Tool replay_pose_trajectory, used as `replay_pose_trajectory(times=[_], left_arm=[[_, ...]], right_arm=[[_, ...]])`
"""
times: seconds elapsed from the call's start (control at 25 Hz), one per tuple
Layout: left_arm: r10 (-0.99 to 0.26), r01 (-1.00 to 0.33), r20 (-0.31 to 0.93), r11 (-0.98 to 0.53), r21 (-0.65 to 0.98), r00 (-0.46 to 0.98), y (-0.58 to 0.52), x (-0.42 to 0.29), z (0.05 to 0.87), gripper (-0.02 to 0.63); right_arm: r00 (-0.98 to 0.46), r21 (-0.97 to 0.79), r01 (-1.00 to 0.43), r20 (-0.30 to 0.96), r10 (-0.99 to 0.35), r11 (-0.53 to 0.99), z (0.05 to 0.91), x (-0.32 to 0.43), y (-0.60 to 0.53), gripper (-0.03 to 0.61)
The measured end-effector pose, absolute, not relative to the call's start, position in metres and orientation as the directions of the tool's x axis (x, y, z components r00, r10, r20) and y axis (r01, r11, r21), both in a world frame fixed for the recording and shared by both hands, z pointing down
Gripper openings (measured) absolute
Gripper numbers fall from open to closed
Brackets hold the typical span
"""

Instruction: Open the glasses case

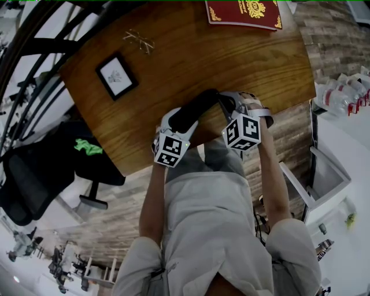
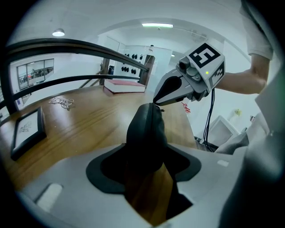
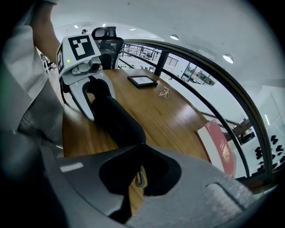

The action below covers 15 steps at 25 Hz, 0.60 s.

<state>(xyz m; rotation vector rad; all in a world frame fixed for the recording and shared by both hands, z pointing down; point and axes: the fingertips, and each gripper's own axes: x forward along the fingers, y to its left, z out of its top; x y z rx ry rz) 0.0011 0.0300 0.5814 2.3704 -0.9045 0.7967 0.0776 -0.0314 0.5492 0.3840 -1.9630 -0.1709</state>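
At the near edge of the brown wooden tabletop (image 1: 231,63), a black, elongated, soft-sided glasses case (image 1: 196,108) is held between the two tools. In the head view its long axis is laid diagonally, from the lower left up to the right. The lower left end is clamped by the left tool (image 2: 147,160), whose jaws are set fairly wide around the case's body. The upper right end is met by the right tool (image 3: 137,176). Its jaws are pressed fully together, and a small grey metal pull tab (image 3: 139,178) is pinched at their tips. Whether the case is rested on the wood cannot be told. Farther out, a small black-framed picture (image 1: 116,76) is laid flat. Beyond it a pair of thin wire-rimmed glasses (image 1: 139,40) is seen, and a red book with gold ornament (image 1: 244,13) is placed at the far edge.
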Motion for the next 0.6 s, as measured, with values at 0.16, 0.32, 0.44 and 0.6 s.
replay_pose_trajectory(times=[0.16,0.32,0.44,0.6], left_arm=[[-0.427,-0.710,0.667,-0.668,0.221,0.610,0.031,0.001,0.583,0.279],[-0.423,-0.712,0.671,-0.665,0.226,0.609,0.031,0.000,0.585,0.279],[-0.420,-0.713,0.673,-0.663,0.230,0.608,0.032,-0.001,0.586,0.279],[-0.419,-0.714,0.672,-0.659,0.237,0.610,0.032,-0.001,0.587,0.279]], right_arm=[[-0.363,0.282,-0.187,0.870,-0.333,0.941,0.554,0.081,-0.033,0.002],[-0.357,0.269,-0.182,0.878,-0.319,0.946,0.559,0.083,-0.034,0.002],[-0.355,0.259,-0.180,0.883,-0.308,0.949,0.563,0.084,-0.035,0.002],[-0.355,0.244,-0.180,0.887,-0.294,0.953,0.568,0.085,-0.036,0.002]])
